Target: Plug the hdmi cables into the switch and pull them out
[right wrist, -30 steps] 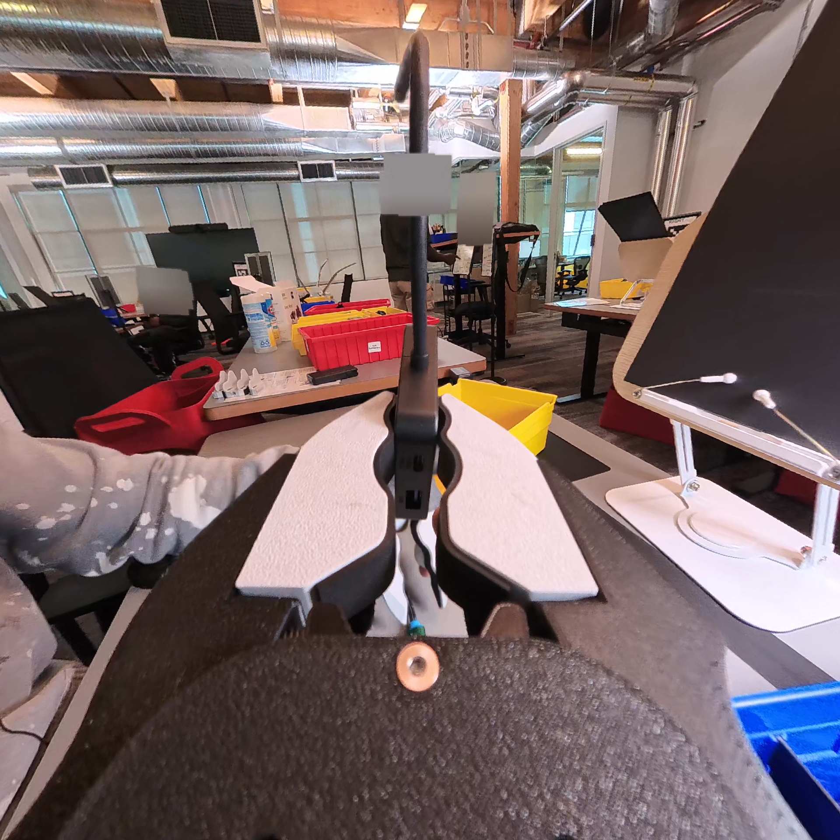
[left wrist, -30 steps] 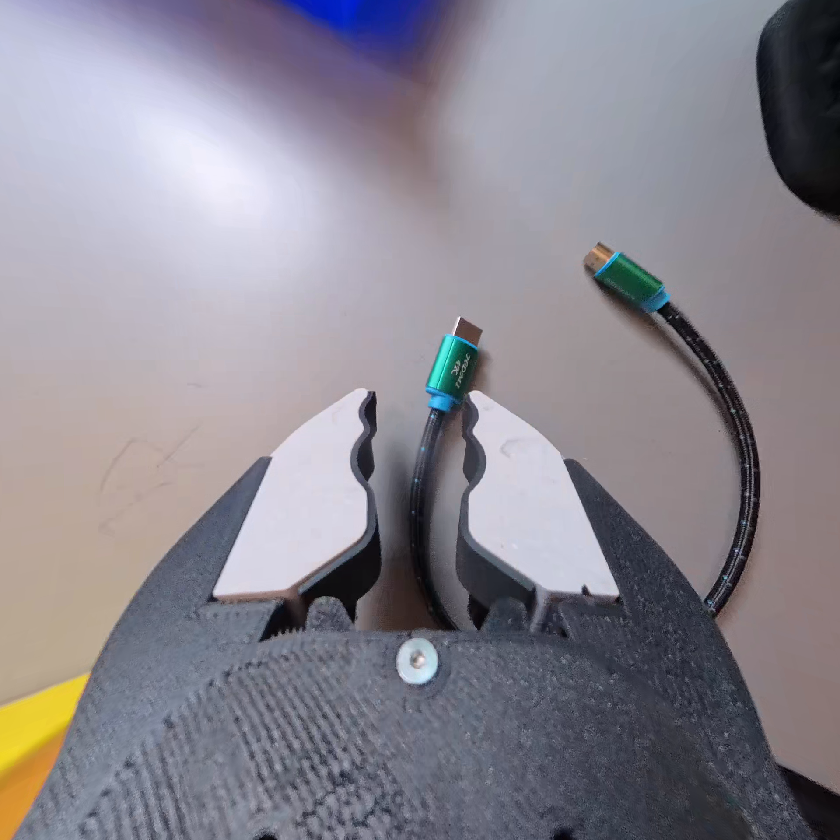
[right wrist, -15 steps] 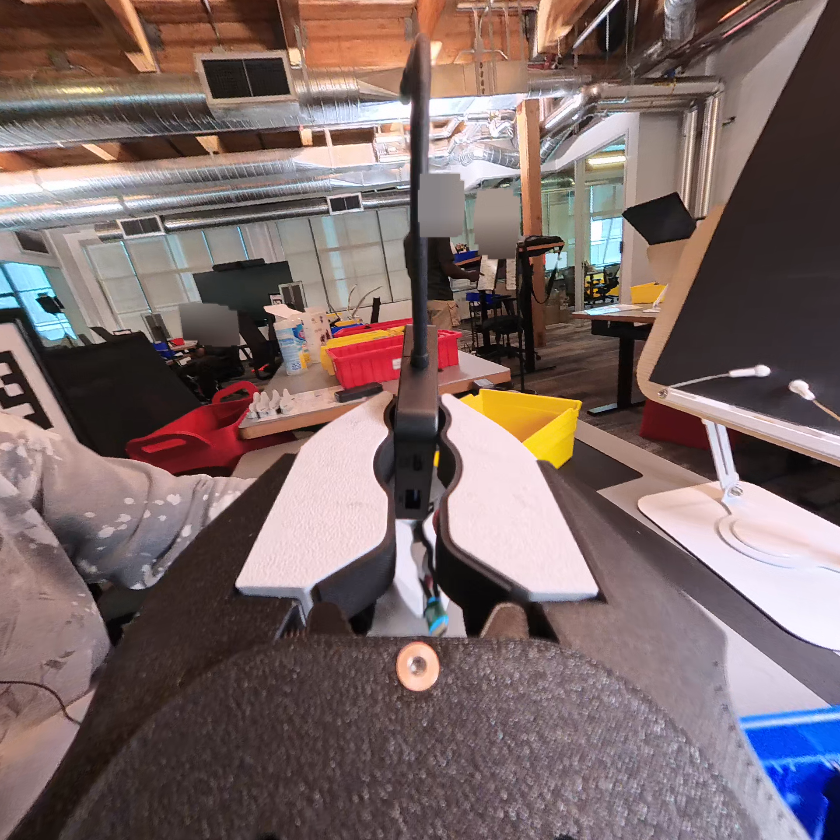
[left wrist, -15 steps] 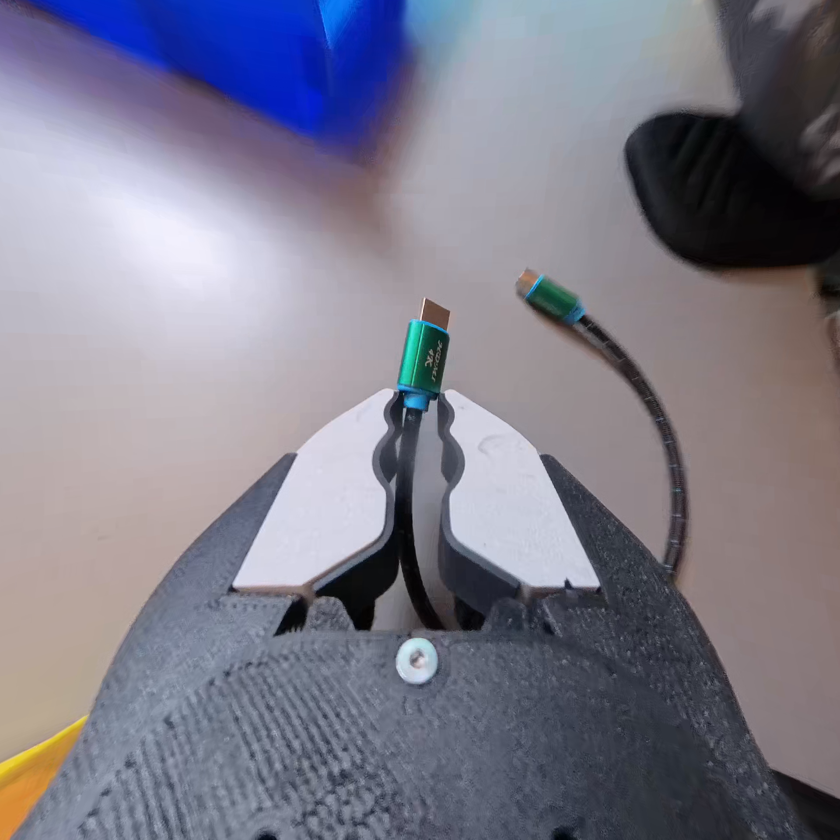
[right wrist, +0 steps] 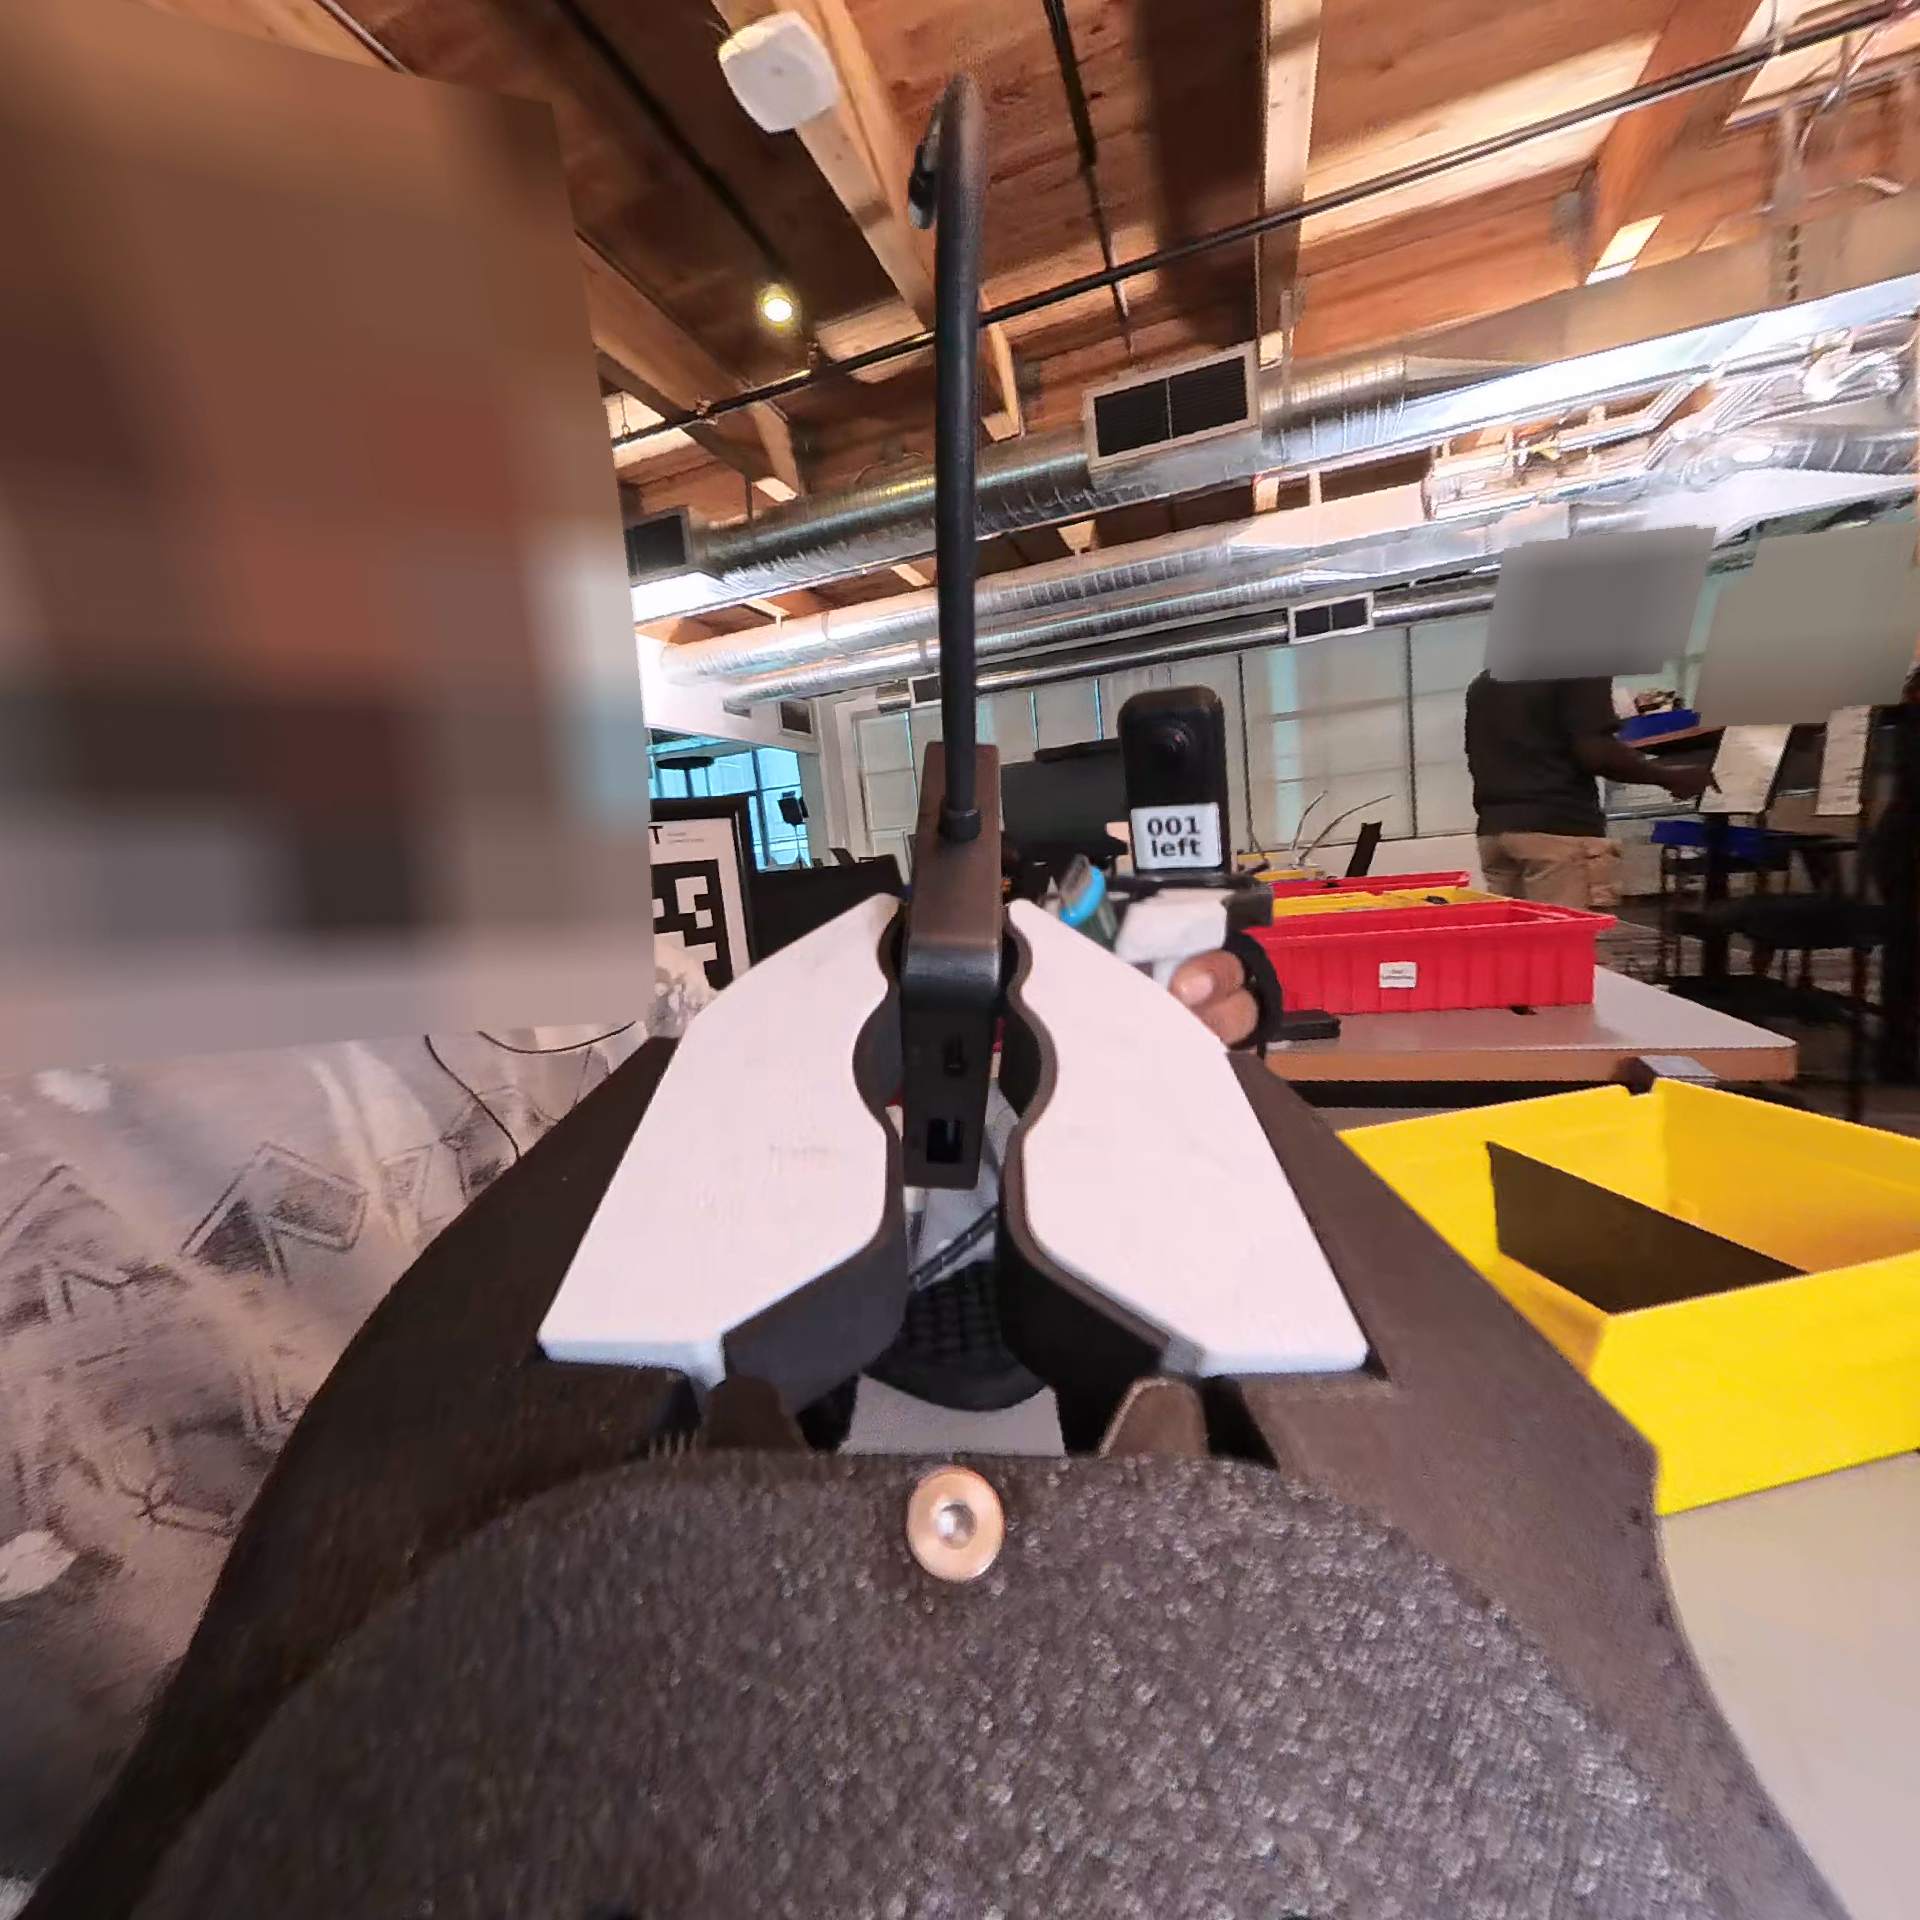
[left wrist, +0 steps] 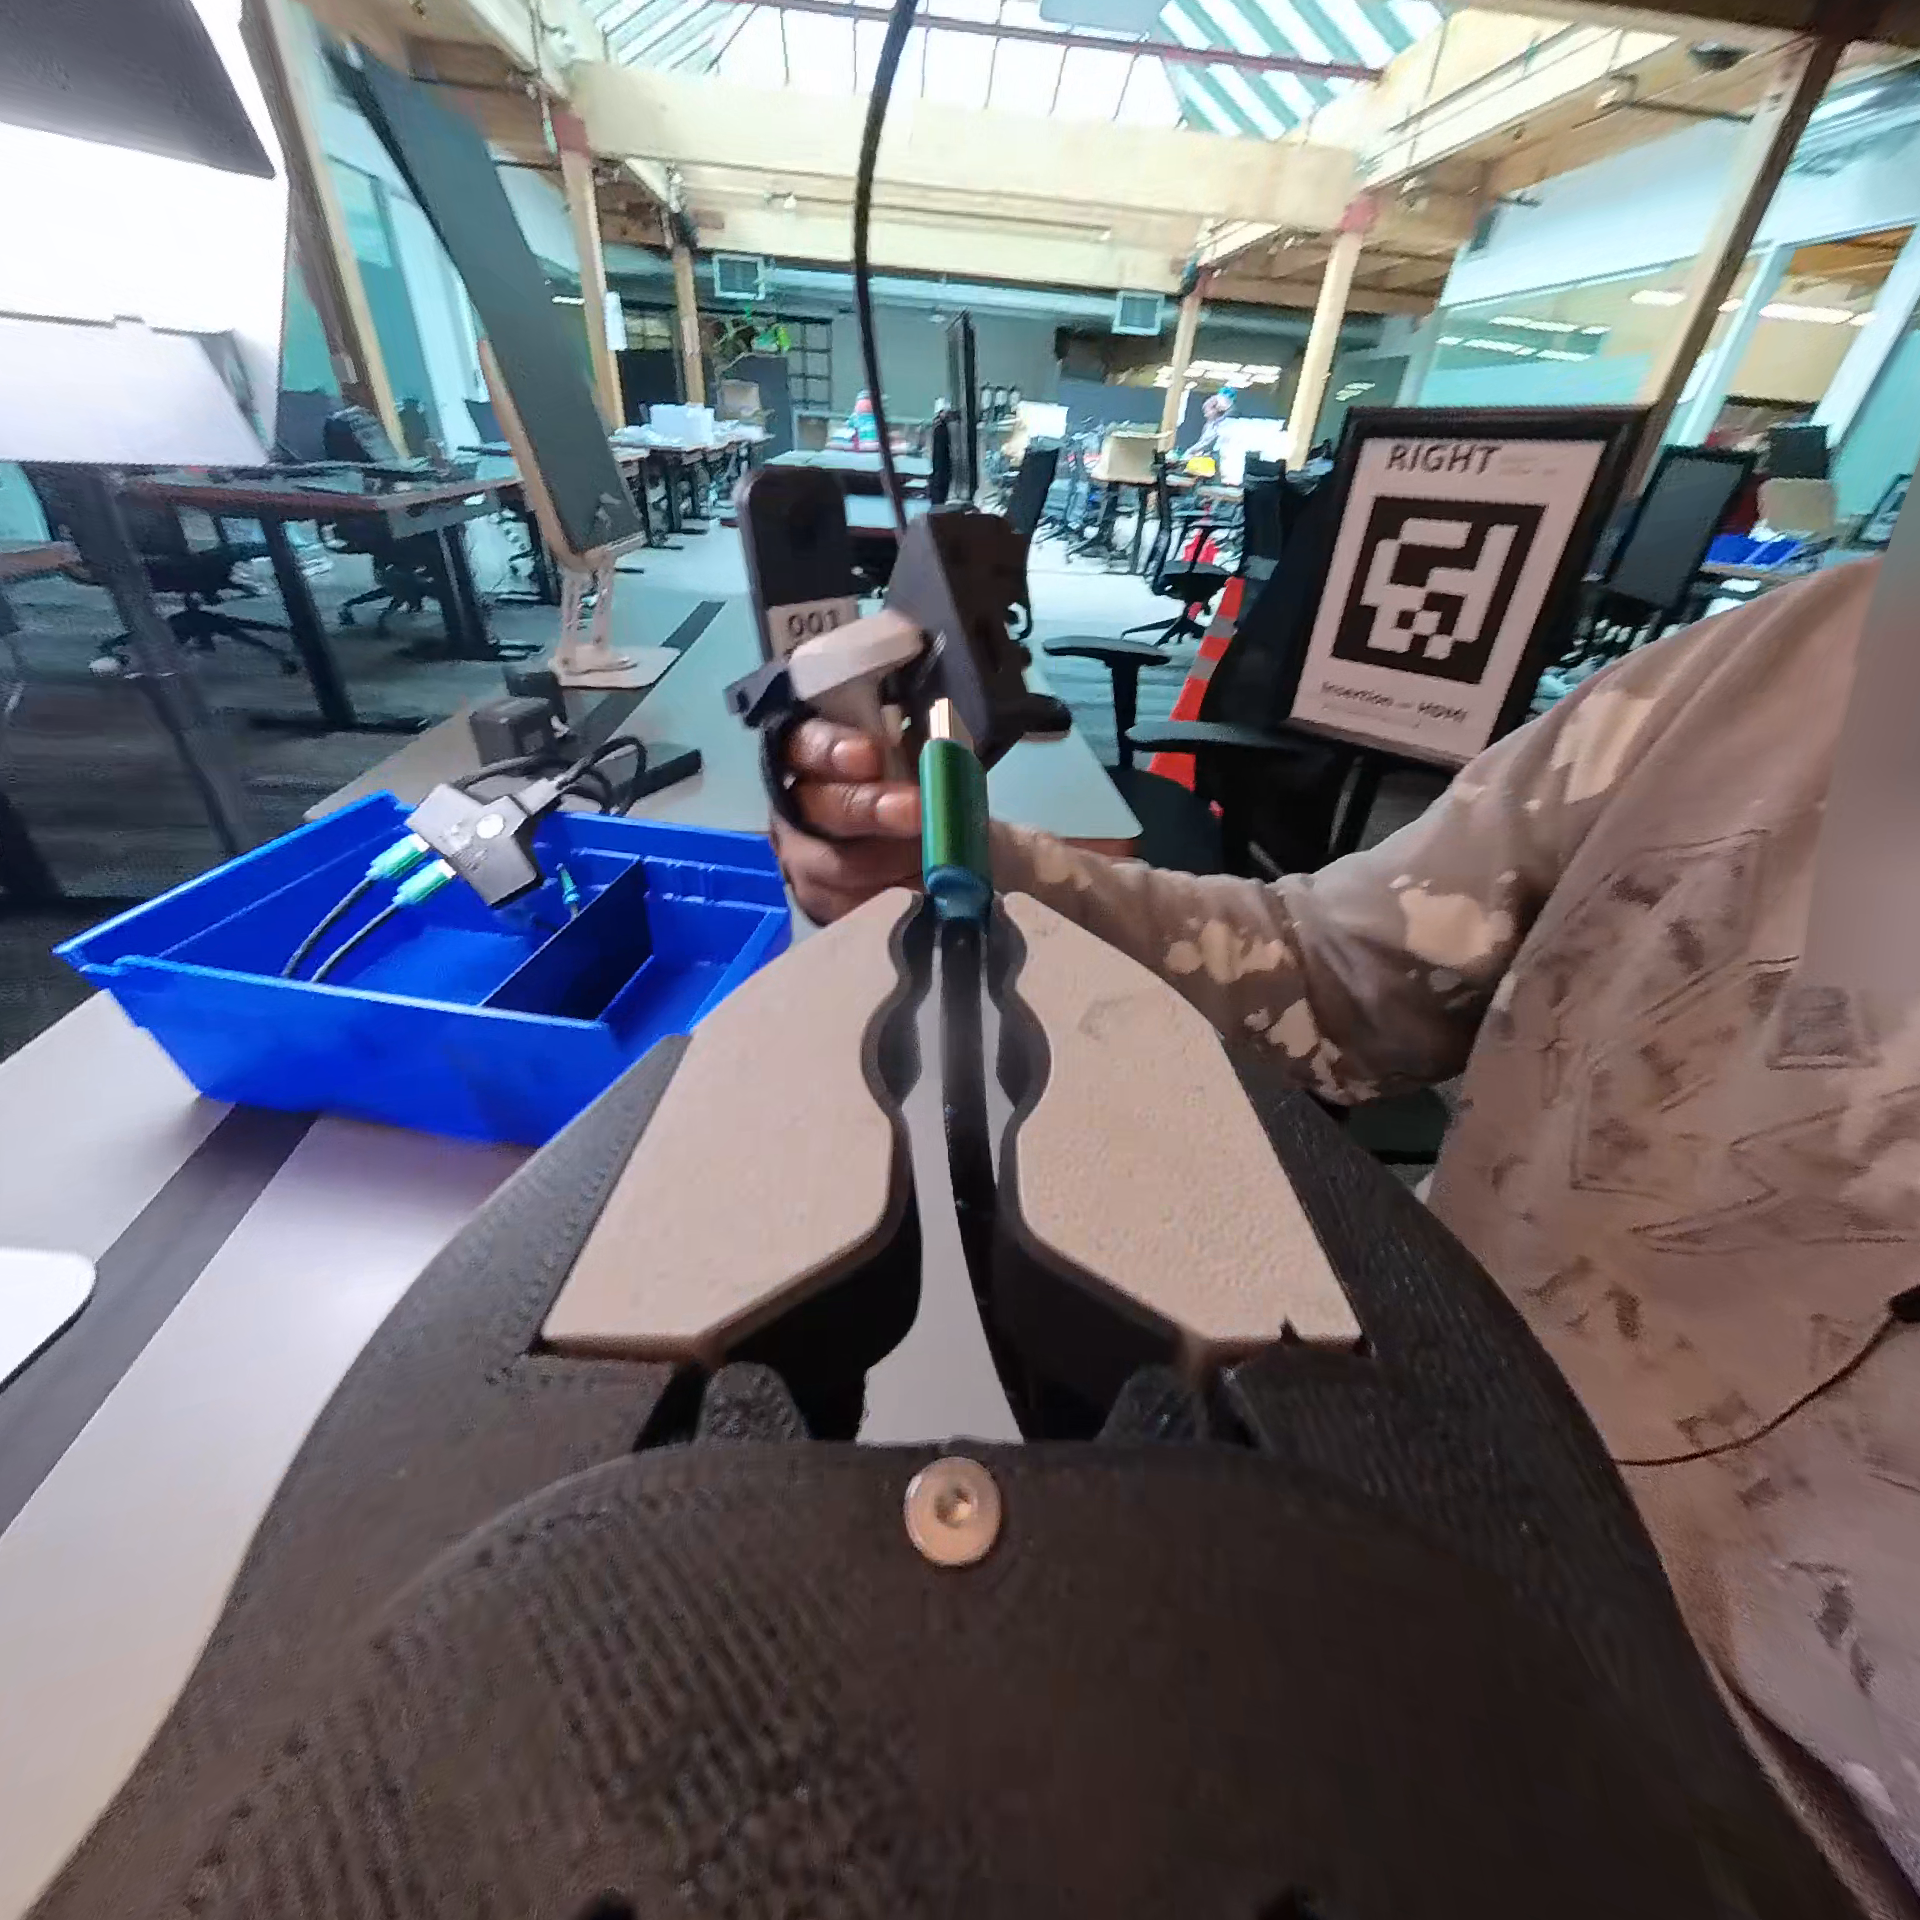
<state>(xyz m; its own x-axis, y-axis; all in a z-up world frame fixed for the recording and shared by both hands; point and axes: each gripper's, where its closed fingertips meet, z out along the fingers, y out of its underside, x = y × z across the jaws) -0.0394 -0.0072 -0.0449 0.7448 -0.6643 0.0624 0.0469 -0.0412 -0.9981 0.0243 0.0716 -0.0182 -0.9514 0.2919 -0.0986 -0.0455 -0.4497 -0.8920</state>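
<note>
My left gripper (left wrist: 954, 914) is shut on the black braided cable just below a green HDMI plug (left wrist: 954, 800). The plug stands up past the fingertips, its metal tip close under the black HDMI switch (left wrist: 966, 613). My right gripper (right wrist: 951, 914) is shut on that switch (right wrist: 943, 997), and the switch's own black cable (right wrist: 956, 468) rises from it. In the left wrist view the right gripper (left wrist: 857, 670) shows beyond the plug, held by a hand. In the right wrist view the plug (right wrist: 1086, 896) shows just behind the switch.
A blue bin (left wrist: 343, 1023) on the grey table at the left holds another black adapter (left wrist: 473, 836) with two green-plugged cables. A yellow bin (right wrist: 1704, 1382) and a red bin (right wrist: 1423, 961) lie to the right. The person's patterned sleeve (left wrist: 1351, 966) crosses on the right.
My left gripper closed on the cable, lifted the plug off the table and swung up to face the switch. My right gripper turned left, still holding the switch.
</note>
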